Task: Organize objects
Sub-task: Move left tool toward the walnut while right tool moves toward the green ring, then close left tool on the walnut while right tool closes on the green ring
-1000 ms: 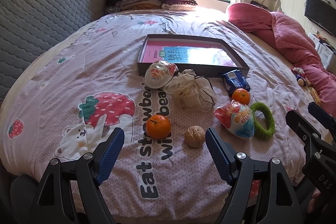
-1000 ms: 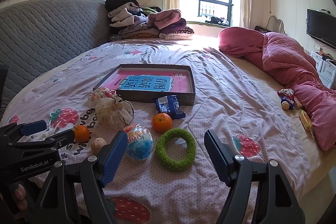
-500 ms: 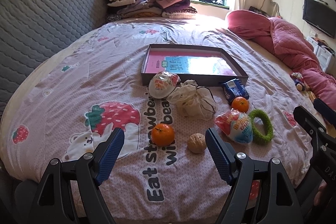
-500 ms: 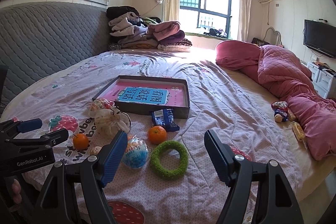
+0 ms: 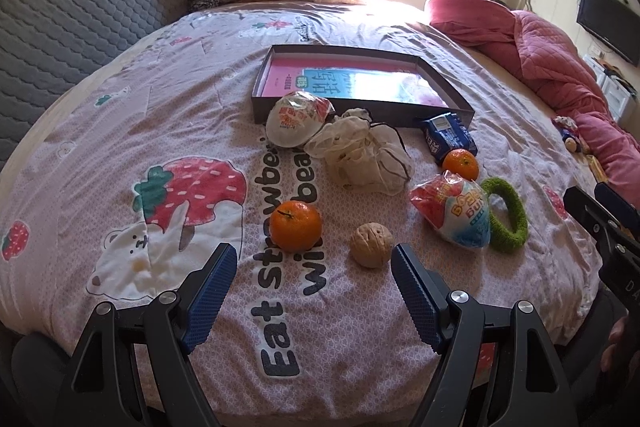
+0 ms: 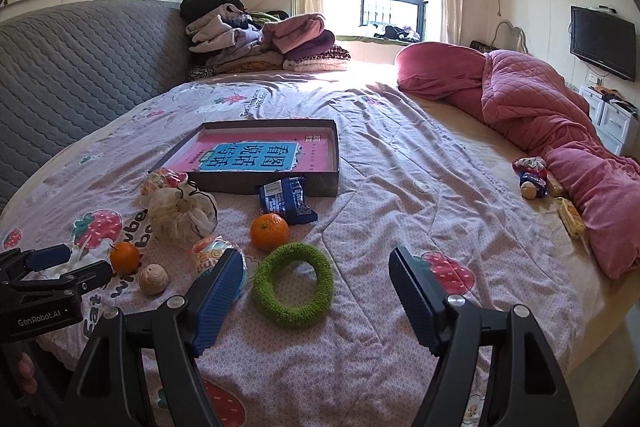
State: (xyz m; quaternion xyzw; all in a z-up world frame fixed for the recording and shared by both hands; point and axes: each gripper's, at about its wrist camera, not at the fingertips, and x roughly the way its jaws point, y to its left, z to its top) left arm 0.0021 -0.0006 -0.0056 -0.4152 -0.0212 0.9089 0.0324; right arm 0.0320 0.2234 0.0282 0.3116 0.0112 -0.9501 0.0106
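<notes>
A shallow dark box (image 5: pixel 400 115) (image 6: pixel 276 185) with a pink and blue sheet inside lies mid-bed. In front of it are scattered a white snack bag (image 5: pixel 294 121), a mesh pouch (image 5: pixel 366 157) (image 6: pixel 182 213), a blue packet (image 5: pixel 448 135) (image 6: pixel 286 199), two oranges (image 5: pixel 295 225) (image 5: pixel 460 165) (image 6: pixel 269 231) (image 6: pixel 125 257), a walnut (image 5: pixel 371 245) (image 6: pixel 153 279), a red-blue snack bag (image 5: pixel 456 213) and a green ring (image 5: pixel 508 213) (image 6: pixel 294 283). My left gripper (image 5: pixel 312 263) is open just short of the near orange and walnut. Open too, my right gripper (image 6: pixel 316 267) hovers by the ring.
The bedsheet (image 5: pixel 120 131) has strawberry prints and large letters. A pink quilt (image 6: pixel 540 107) lies along the right side, with small toys (image 6: pixel 532 179) beside it. Folded clothes (image 6: pixel 260 43) are stacked at the far end. A grey padded headboard (image 6: pixel 80 59) runs along the left.
Both grippers pulled back and up from the objects half a second ago, then came forward again. Nothing on the bed has moved, and both stay open.
</notes>
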